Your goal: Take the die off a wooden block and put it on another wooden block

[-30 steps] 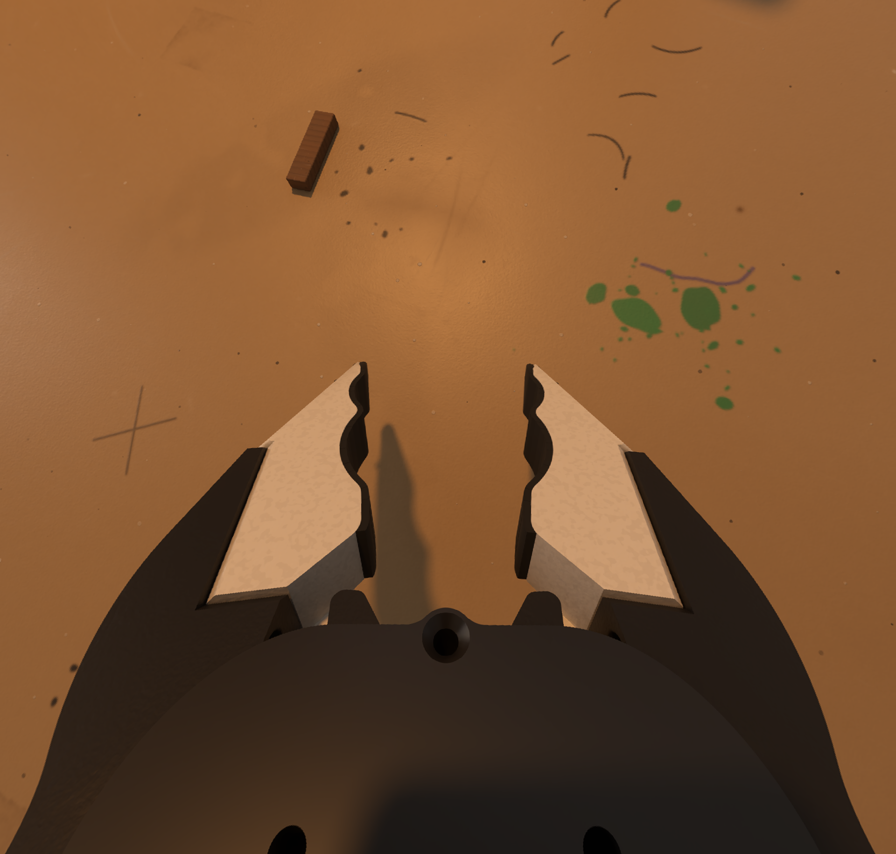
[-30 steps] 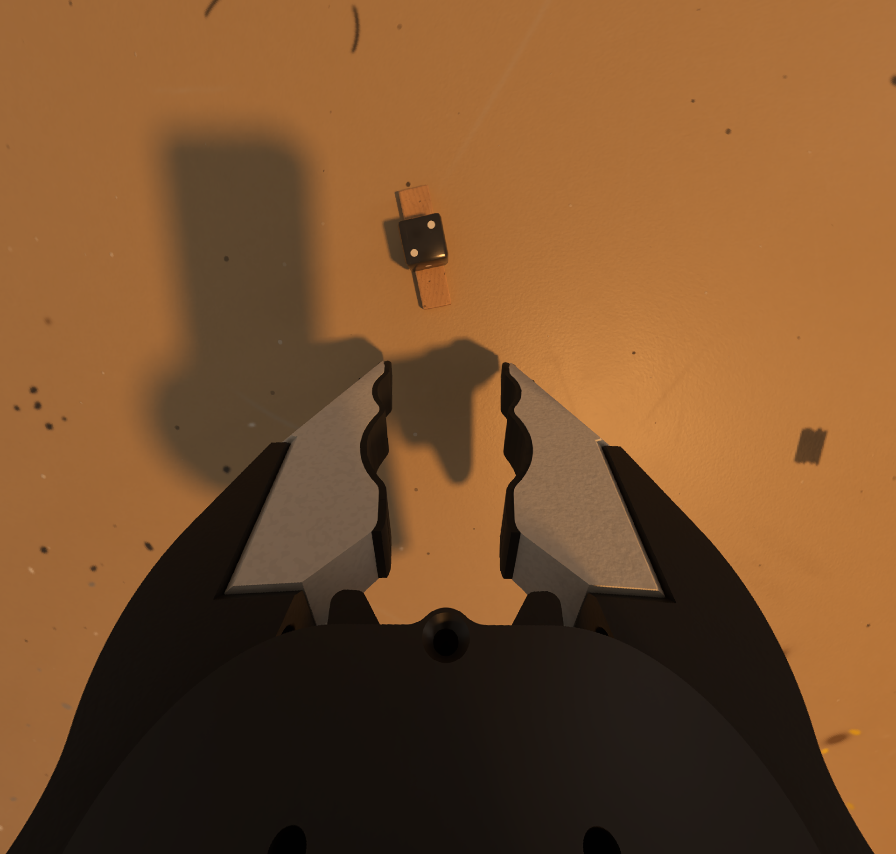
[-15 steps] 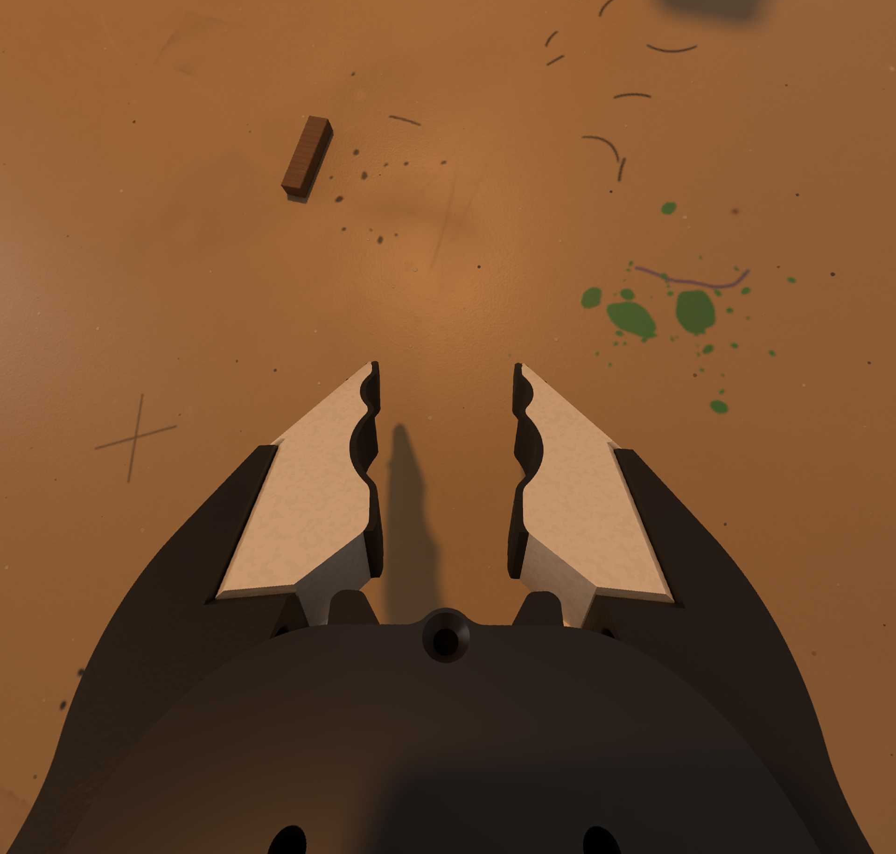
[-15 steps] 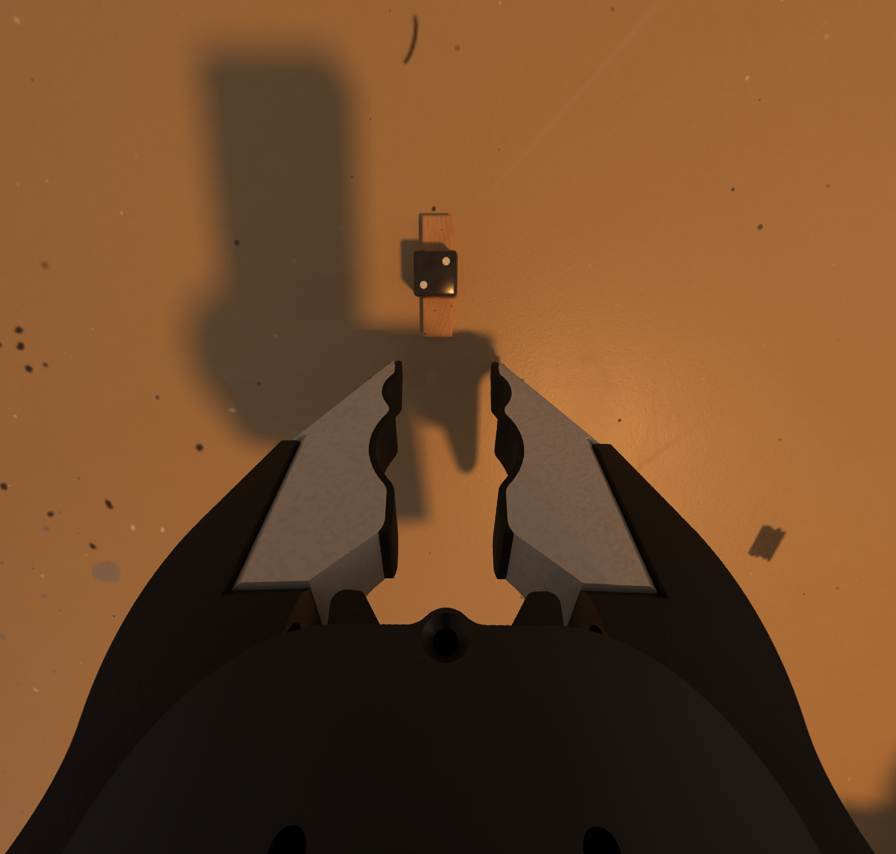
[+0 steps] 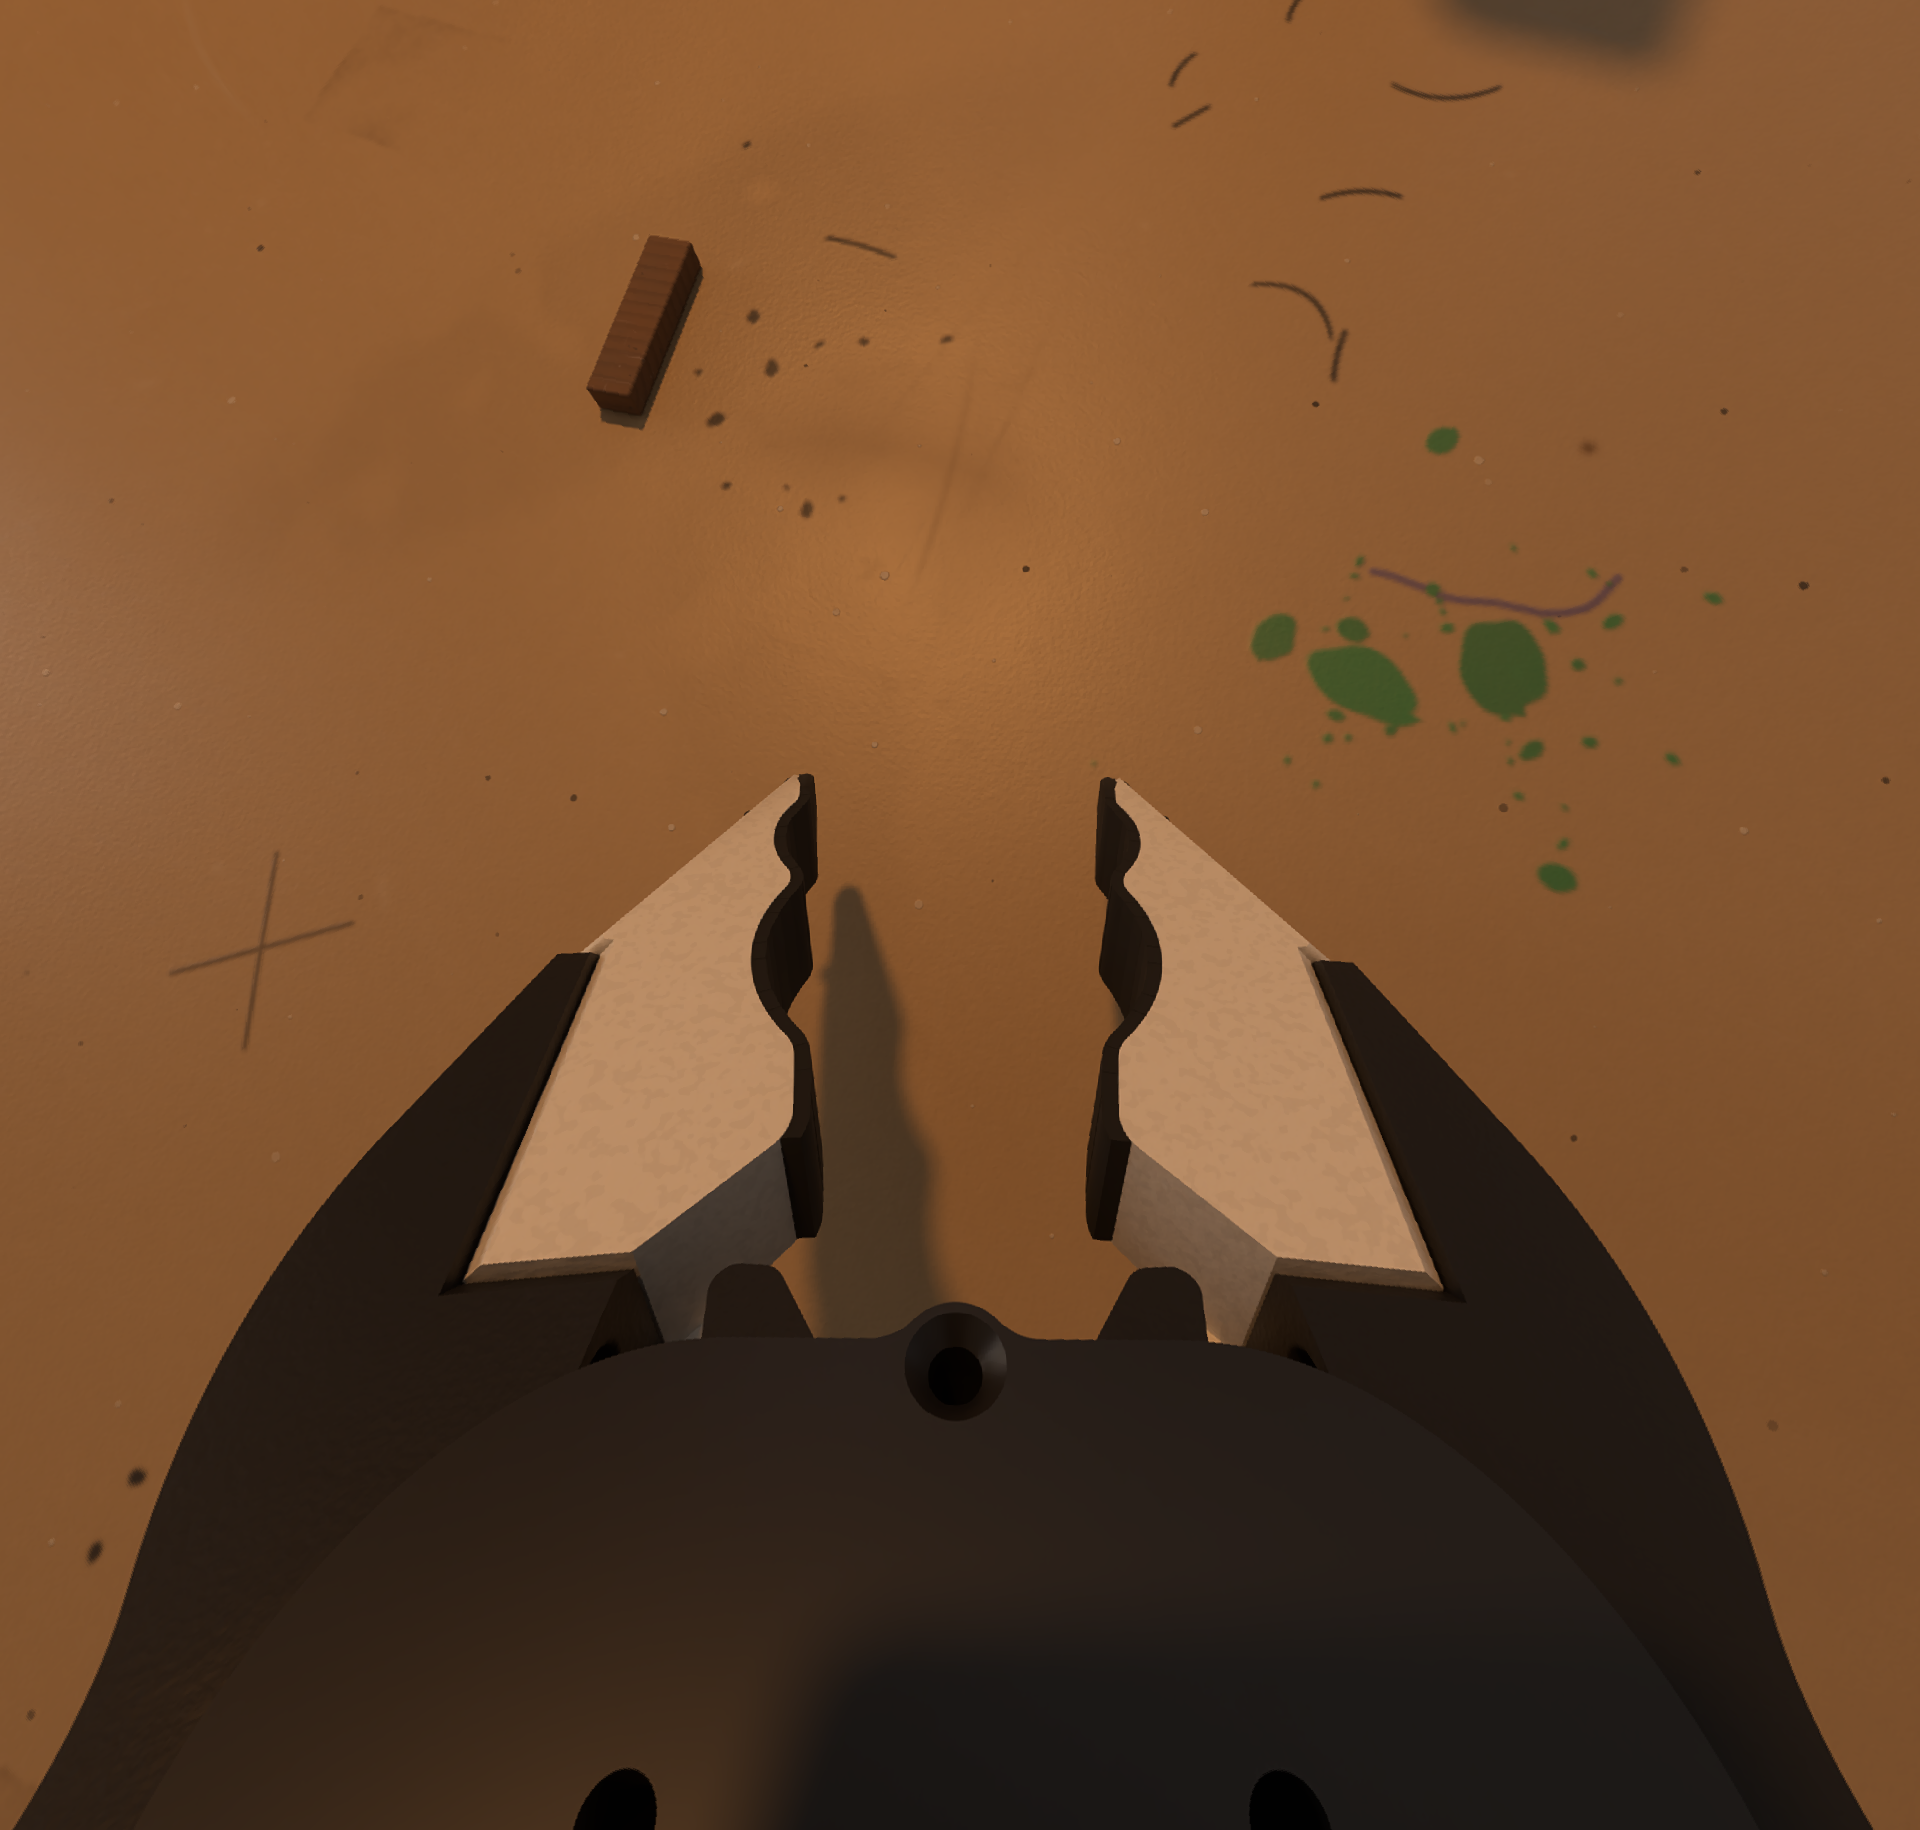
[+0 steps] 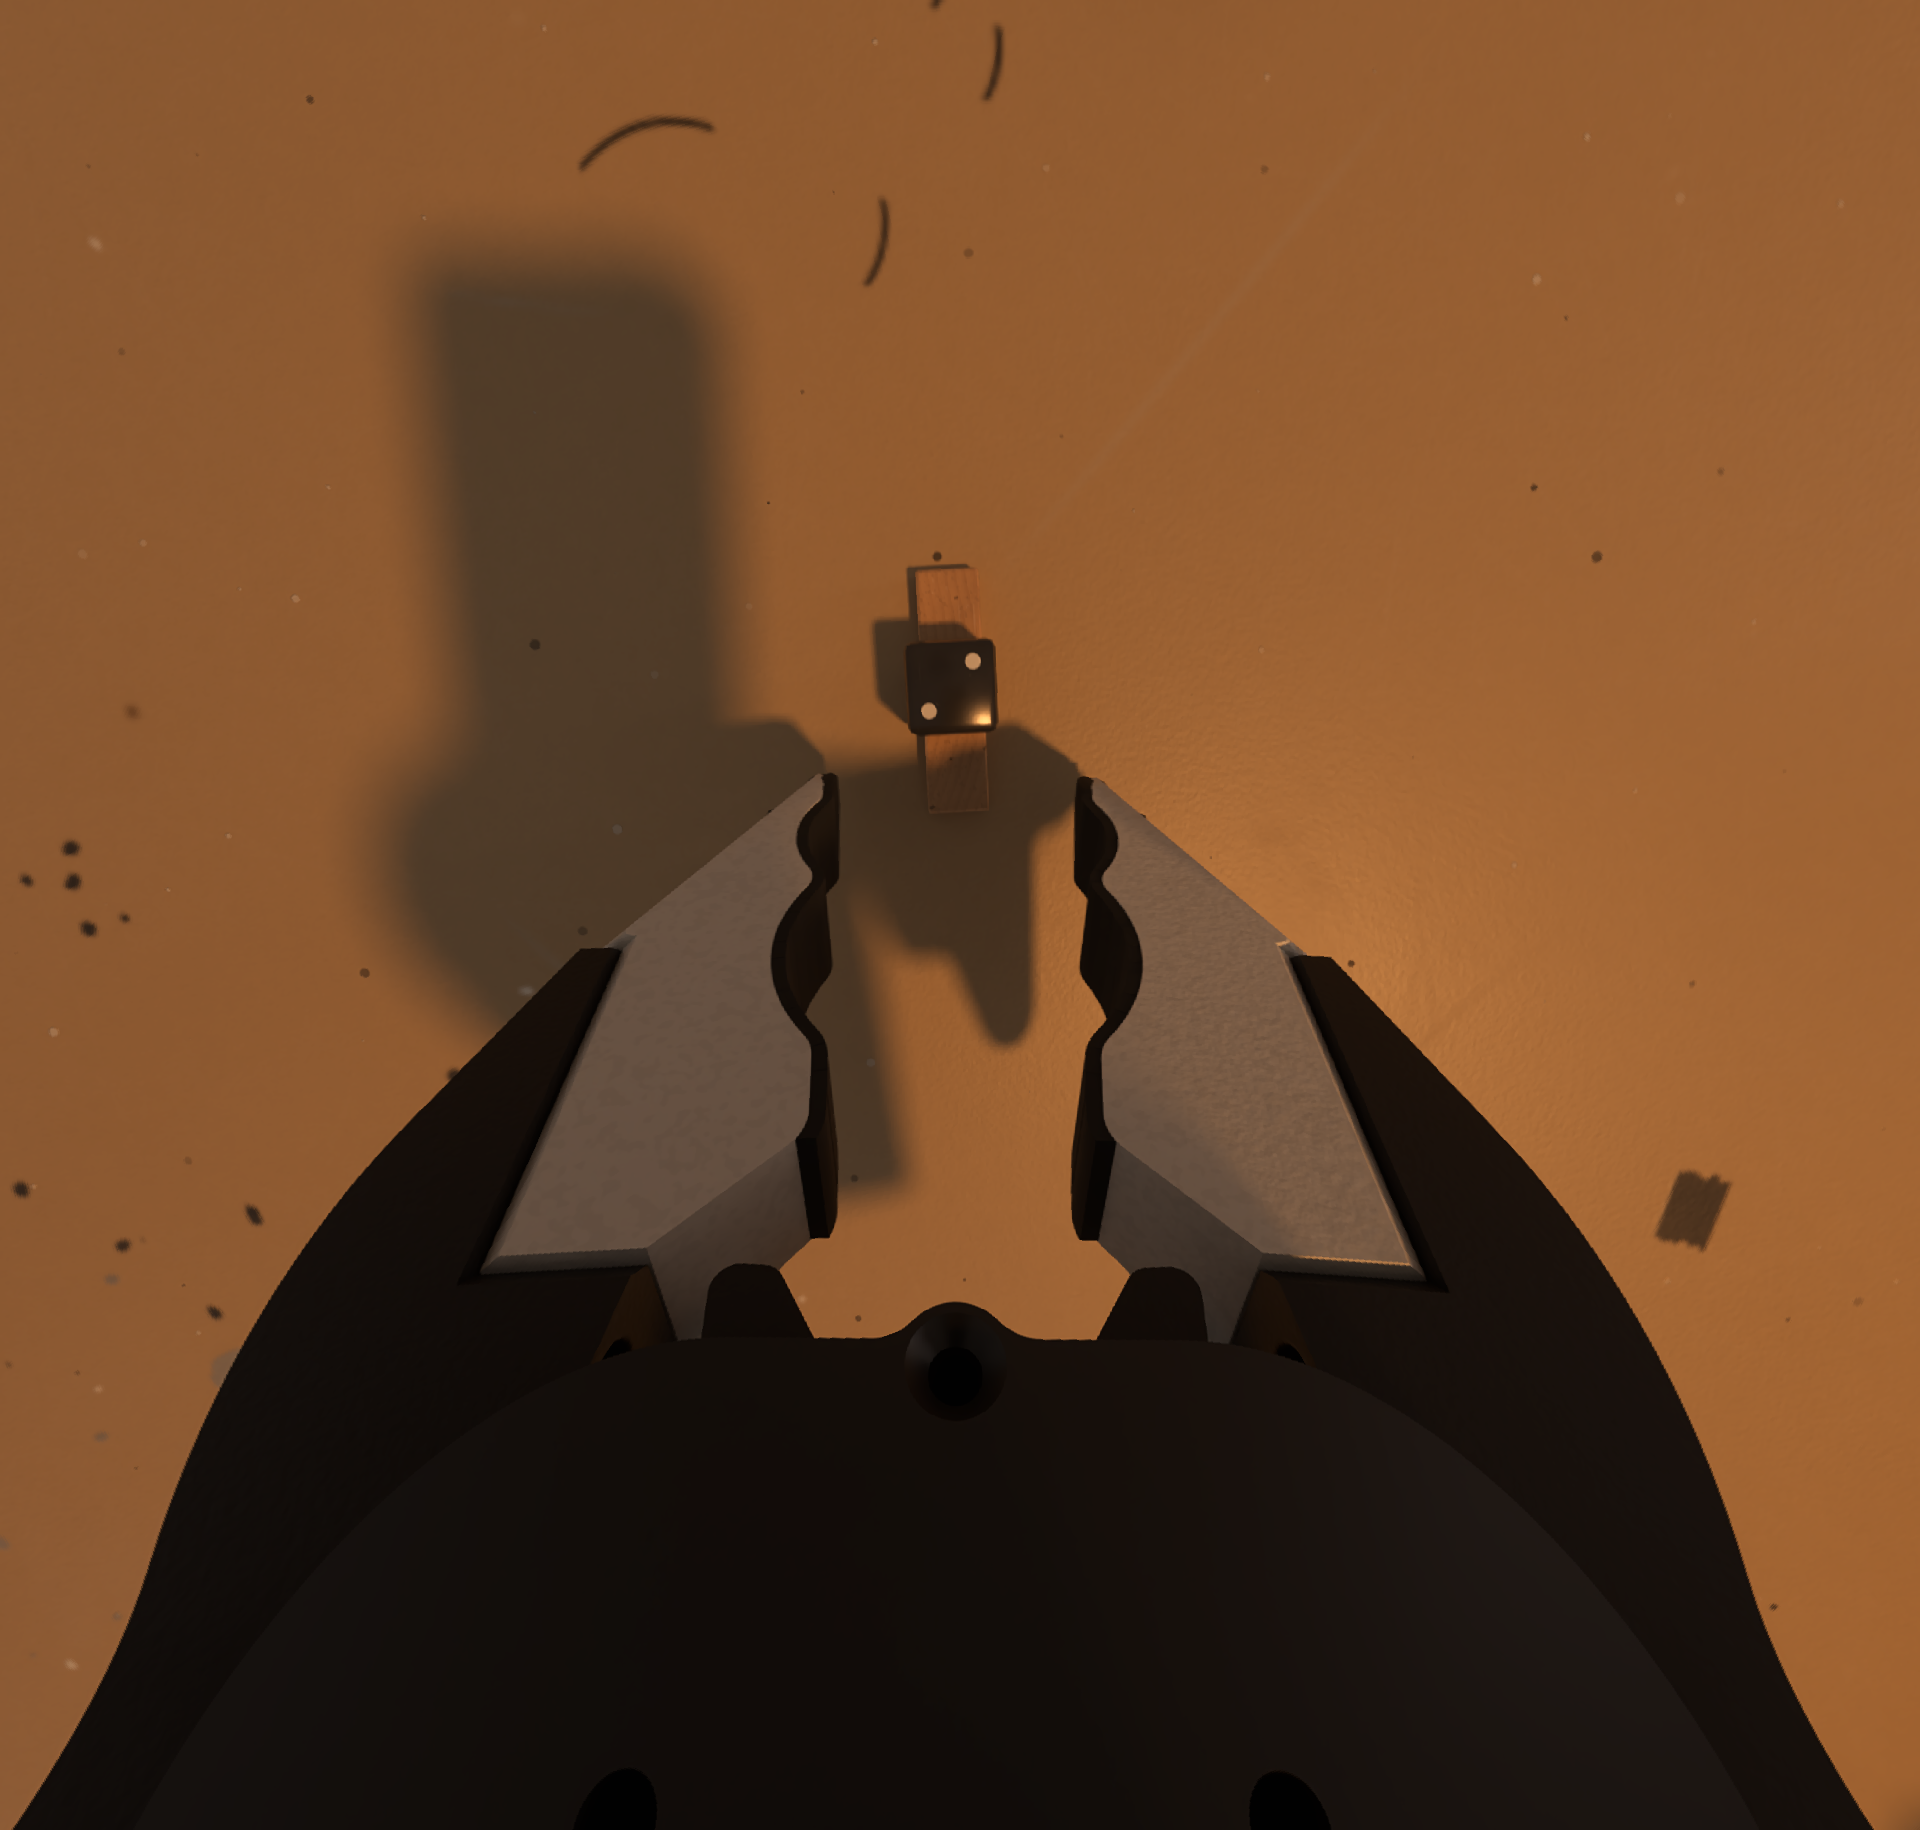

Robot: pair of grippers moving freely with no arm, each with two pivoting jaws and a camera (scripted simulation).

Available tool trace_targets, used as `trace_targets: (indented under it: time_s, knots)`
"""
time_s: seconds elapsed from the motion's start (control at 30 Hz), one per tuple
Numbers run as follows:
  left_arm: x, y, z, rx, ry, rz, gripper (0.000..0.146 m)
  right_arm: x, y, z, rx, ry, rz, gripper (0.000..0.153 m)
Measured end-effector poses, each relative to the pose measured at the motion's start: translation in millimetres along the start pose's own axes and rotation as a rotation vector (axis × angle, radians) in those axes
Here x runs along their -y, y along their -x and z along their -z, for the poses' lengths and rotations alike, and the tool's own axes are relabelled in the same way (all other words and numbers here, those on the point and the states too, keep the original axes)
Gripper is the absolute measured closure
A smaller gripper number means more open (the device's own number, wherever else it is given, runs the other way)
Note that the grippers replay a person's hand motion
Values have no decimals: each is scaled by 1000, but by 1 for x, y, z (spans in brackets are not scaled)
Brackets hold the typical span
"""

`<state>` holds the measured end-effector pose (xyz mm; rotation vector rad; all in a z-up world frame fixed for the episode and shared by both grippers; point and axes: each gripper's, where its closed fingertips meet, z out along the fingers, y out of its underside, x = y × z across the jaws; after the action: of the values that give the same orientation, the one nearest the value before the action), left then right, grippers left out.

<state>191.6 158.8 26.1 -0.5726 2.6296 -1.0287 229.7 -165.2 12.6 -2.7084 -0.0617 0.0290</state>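
Note:
In the right wrist view a black die (image 6: 951, 686) with white pips sits on the middle of a light wooden block (image 6: 952, 770) that lies lengthwise on the brown table. My right gripper (image 6: 954, 783) is open and empty, its tips just short of the block's near end, above the table. In the left wrist view a darker brown wooden block (image 5: 644, 329) lies bare on the table, far ahead and to the left. My left gripper (image 5: 956, 783) is open and empty, well short of that block.
Green paint blots (image 5: 1392, 674) and dark pen strokes (image 5: 1299, 310) mark the table right of the left gripper. A pencilled cross (image 5: 260, 944) lies to its left. A small dark patch (image 6: 1691, 1209) lies on the table right of the right gripper. Gripper shadows fall left of the die.
The right gripper has come nearer to the die and lined up with its block, which now lies straight ahead. The left gripper's jaws narrowed a little; its view barely shifted.

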Motion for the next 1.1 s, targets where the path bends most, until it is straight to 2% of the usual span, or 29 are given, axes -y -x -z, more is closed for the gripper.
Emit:
trace_targets:
  time_s: [0.07,0.23,0.4,0.87,1.1]
  knots:
    - [0,-1,0,-1,-1,0,92,3,0,-1,6,7,19,104]
    - [0,-2,0,3,-4,2,92,11,2,-5,29,27,69,114]
    - [-1,-2,0,2,-9,6,93,16,1,-7,34,31,48,136]
    - [0,-1,0,9,-25,2,94,21,5,-2,12,-18,-25,136]
    - [1,1,-1,20,-33,-1,94,62,-14,15,-37,-84,24,136]
